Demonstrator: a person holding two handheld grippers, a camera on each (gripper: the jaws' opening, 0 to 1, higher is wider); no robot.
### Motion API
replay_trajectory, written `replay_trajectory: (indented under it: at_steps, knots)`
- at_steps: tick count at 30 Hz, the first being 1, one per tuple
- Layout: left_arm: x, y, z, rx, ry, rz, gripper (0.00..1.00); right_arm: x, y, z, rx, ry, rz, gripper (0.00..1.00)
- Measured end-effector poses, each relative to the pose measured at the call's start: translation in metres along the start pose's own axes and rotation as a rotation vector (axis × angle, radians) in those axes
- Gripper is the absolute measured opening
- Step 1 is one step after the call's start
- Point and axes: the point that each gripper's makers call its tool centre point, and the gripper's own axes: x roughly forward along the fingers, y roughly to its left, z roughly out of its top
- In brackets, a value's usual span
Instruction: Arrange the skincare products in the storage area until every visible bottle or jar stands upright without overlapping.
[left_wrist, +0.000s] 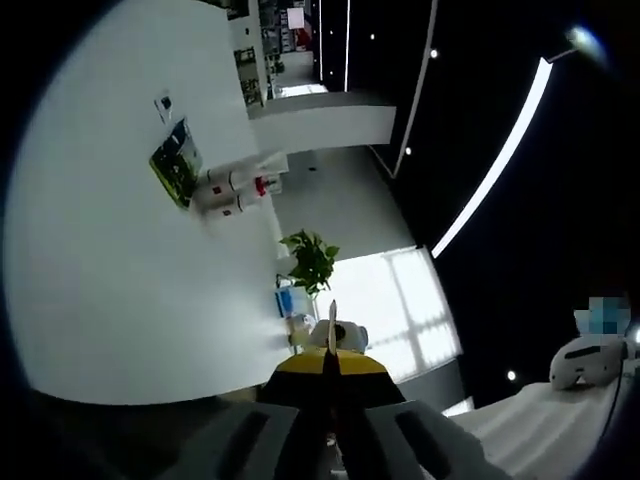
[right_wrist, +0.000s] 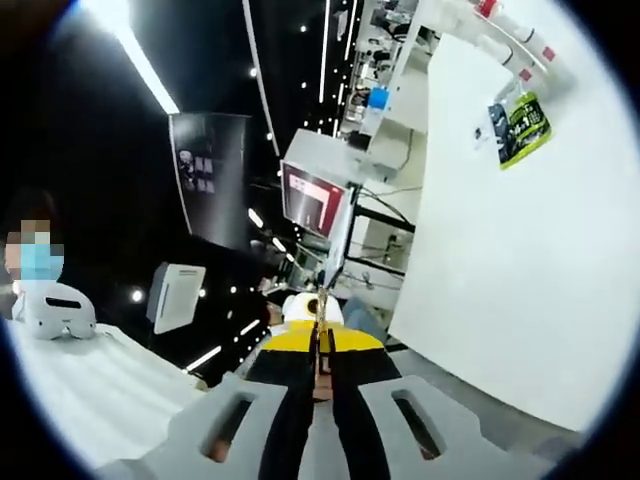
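Looking at: both hand-held grippers, left (left_wrist: 333, 340) and right (right_wrist: 322, 322), jaws pinched together, nothing held
Products: white tubes (left_wrist: 232, 195) and a green packet (left_wrist: 176, 163) lying flat on the white bench (left_wrist: 110, 300), well away
Risk: probably knocking tubes over by reaching in tilted like this
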Motion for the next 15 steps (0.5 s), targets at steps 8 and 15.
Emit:
replay_trajectory:
  at_steps: [8, 15]
  knots:
    - [0.004, 0.0, -0.003, 0.013, 0.001, -0.001, 0.02, -0.004, 0.001, -0.002, 0.024, 0.016, 0.011, 0.0]
    - [0.006, -0.003, 0.006, 0.029, -0.028, -0.011, 0.03, -0.008, 0.004, -0.012, 0.038, 0.062, 0.01, 0.0]
